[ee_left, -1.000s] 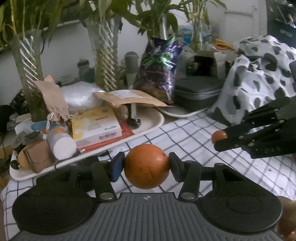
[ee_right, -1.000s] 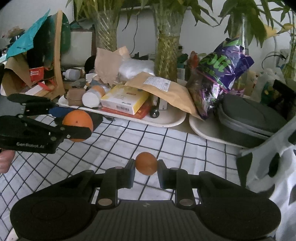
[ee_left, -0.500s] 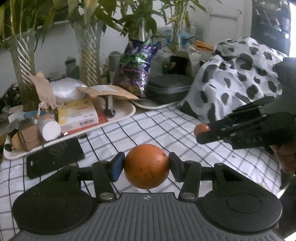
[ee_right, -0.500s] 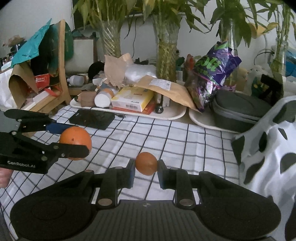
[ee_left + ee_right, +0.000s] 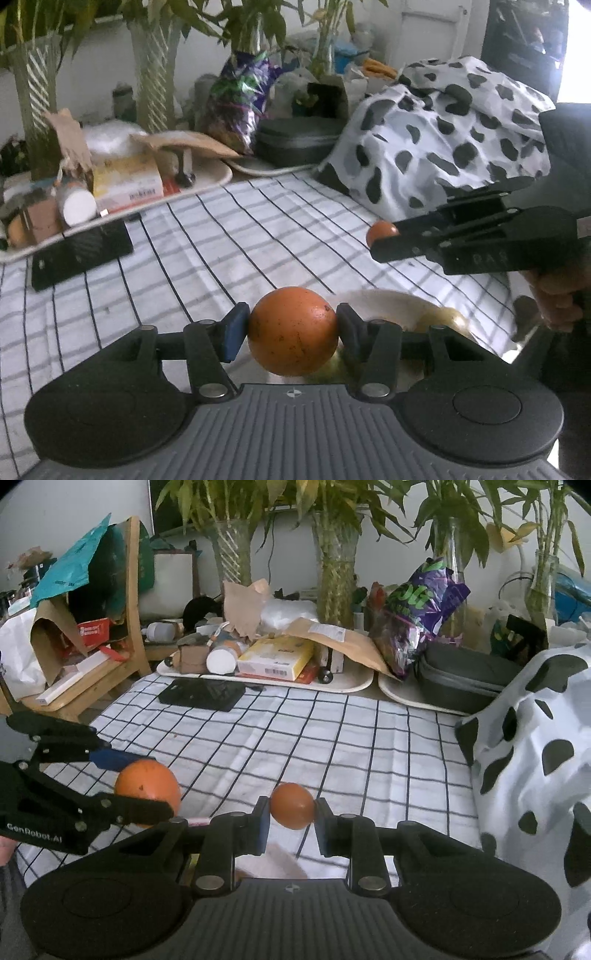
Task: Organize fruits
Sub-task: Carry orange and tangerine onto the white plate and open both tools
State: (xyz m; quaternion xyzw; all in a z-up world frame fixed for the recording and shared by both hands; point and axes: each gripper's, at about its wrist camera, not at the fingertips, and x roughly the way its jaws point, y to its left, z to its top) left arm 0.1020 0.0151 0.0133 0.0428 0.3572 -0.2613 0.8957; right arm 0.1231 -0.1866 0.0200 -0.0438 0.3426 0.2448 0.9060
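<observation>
My left gripper (image 5: 292, 330) is shut on a large orange (image 5: 293, 331) and holds it above the checked tablecloth. The orange also shows at the left of the right wrist view (image 5: 147, 787). My right gripper (image 5: 291, 806) is shut on a small orange fruit (image 5: 291, 805), also held in the air; this fruit shows at the right of the left wrist view (image 5: 381, 233). A white plate (image 5: 384, 301) with a yellowish fruit (image 5: 441, 320) on it lies just behind and below the left gripper, partly hidden by its fingers.
A black phone (image 5: 202, 695) lies on the cloth. White trays (image 5: 351, 681) with boxes, bags and a grey case (image 5: 465, 675) line the far edge before vases of bamboo. A cow-print cloth (image 5: 535, 760) is heaped at the right. A wooden chair (image 5: 110, 664) stands at the left.
Both grippers have drawn back and up from the far clutter, still holding their fruits. The white plate with yellowish fruit has come into the left wrist view.
</observation>
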